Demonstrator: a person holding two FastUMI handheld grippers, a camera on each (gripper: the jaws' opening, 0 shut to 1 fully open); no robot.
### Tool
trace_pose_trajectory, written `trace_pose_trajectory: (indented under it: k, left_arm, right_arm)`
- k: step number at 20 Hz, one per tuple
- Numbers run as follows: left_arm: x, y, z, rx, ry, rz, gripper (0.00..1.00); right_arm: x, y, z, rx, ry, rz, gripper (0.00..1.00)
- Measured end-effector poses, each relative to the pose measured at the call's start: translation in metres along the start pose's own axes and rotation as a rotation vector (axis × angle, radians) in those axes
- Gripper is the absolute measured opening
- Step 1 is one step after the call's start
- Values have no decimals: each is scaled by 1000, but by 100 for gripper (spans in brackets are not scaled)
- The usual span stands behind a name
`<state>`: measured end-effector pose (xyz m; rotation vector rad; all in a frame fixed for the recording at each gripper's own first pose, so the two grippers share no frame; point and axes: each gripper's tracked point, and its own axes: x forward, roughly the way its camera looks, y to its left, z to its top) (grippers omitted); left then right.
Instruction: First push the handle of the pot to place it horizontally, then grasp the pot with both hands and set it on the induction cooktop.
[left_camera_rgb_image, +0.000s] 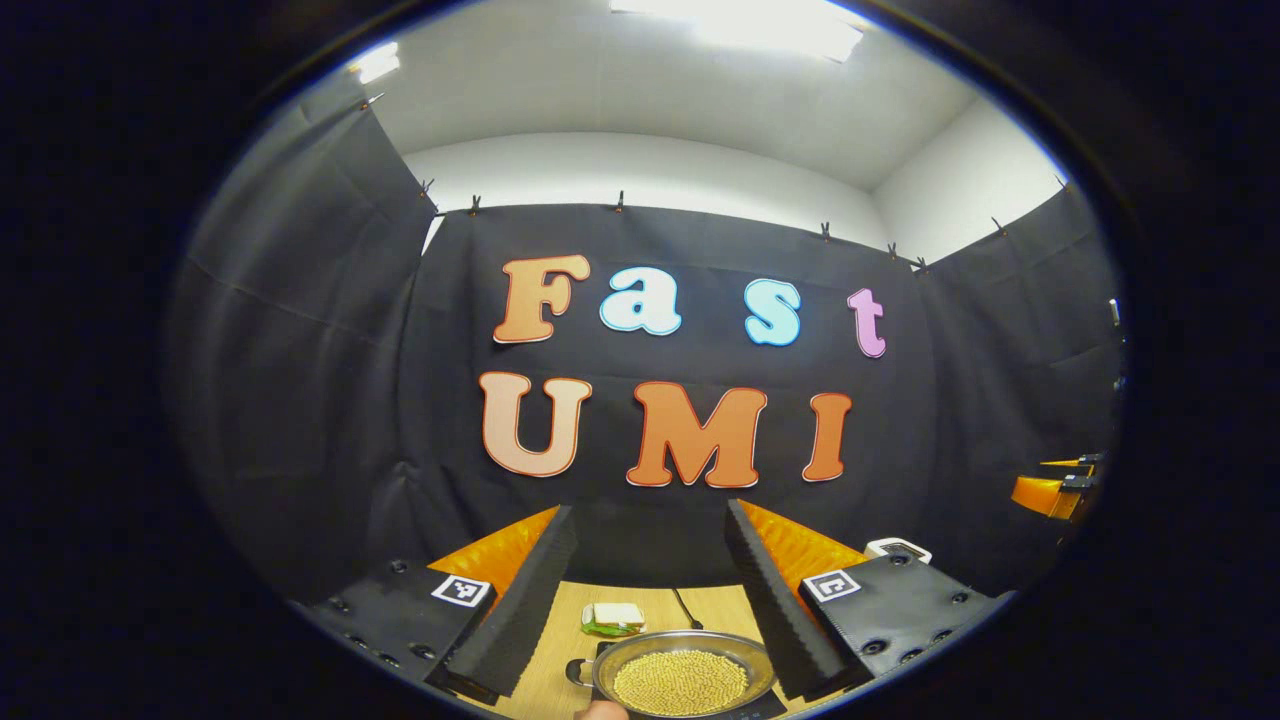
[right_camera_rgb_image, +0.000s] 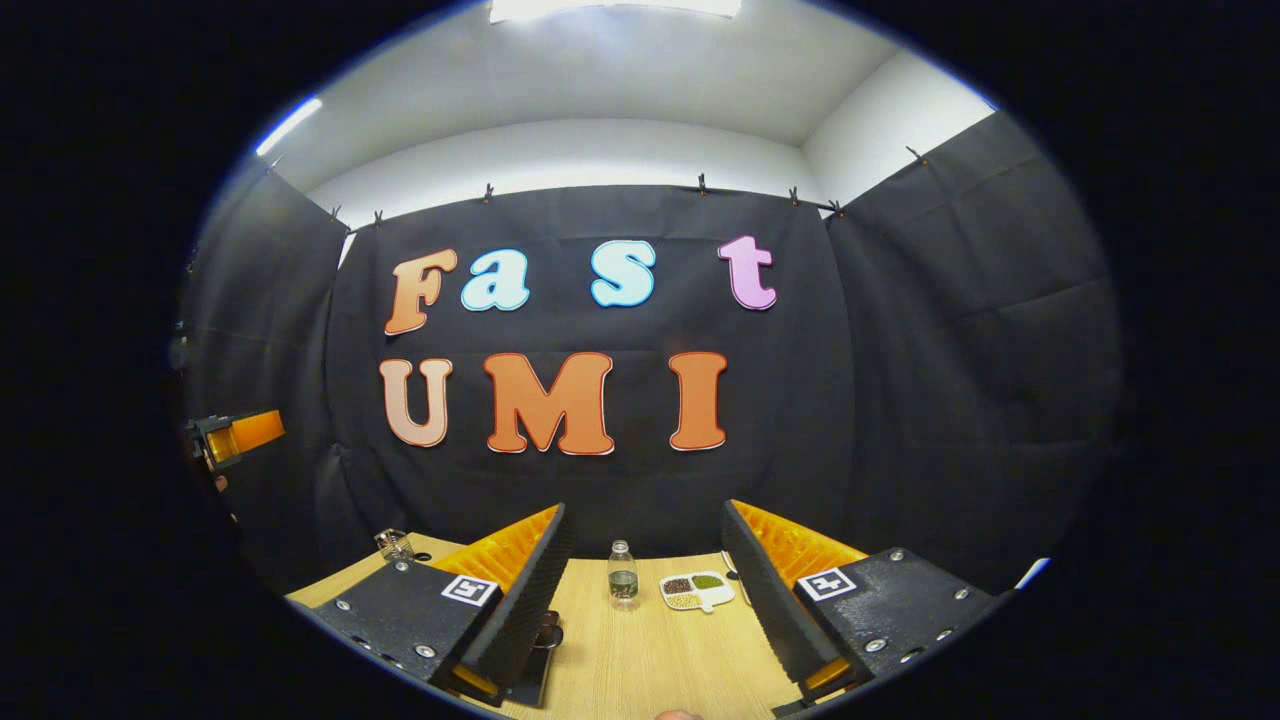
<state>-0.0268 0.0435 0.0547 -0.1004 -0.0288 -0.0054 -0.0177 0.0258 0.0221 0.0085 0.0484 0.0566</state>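
Observation:
The pot (left_camera_rgb_image: 680, 682) is a shallow metal pan full of small yellow beans, low in the left gripper view. A short loop handle (left_camera_rgb_image: 578, 671) shows on its left side. It rests on a dark flat slab (left_camera_rgb_image: 762, 706) that looks like the induction cooktop. My left gripper (left_camera_rgb_image: 650, 512) is open, raised above and behind the pot, touching nothing. My right gripper (right_camera_rgb_image: 644, 508) is open too, over bare wooden table (right_camera_rgb_image: 650, 650). A dark part (right_camera_rgb_image: 547, 632) peeks from behind its left finger; I cannot tell what it is.
A green and white sponge (left_camera_rgb_image: 612, 618) and a dark spoon (left_camera_rgb_image: 686, 606) lie beyond the pot. A small water bottle (right_camera_rgb_image: 622, 574), a white divided dish of beans (right_camera_rgb_image: 697, 590) and a glass jar (right_camera_rgb_image: 396, 545) stand near the table's far edge. The black cloth wall closes the back.

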Motion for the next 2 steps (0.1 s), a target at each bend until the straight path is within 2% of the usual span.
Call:
trace_pose_trajectory:
  k: [2]
  left_arm:
    - [-2,-3,-1,-1,4,-4,93]
  right_arm:
    - [0,-1,-3,-2,3,3,93]
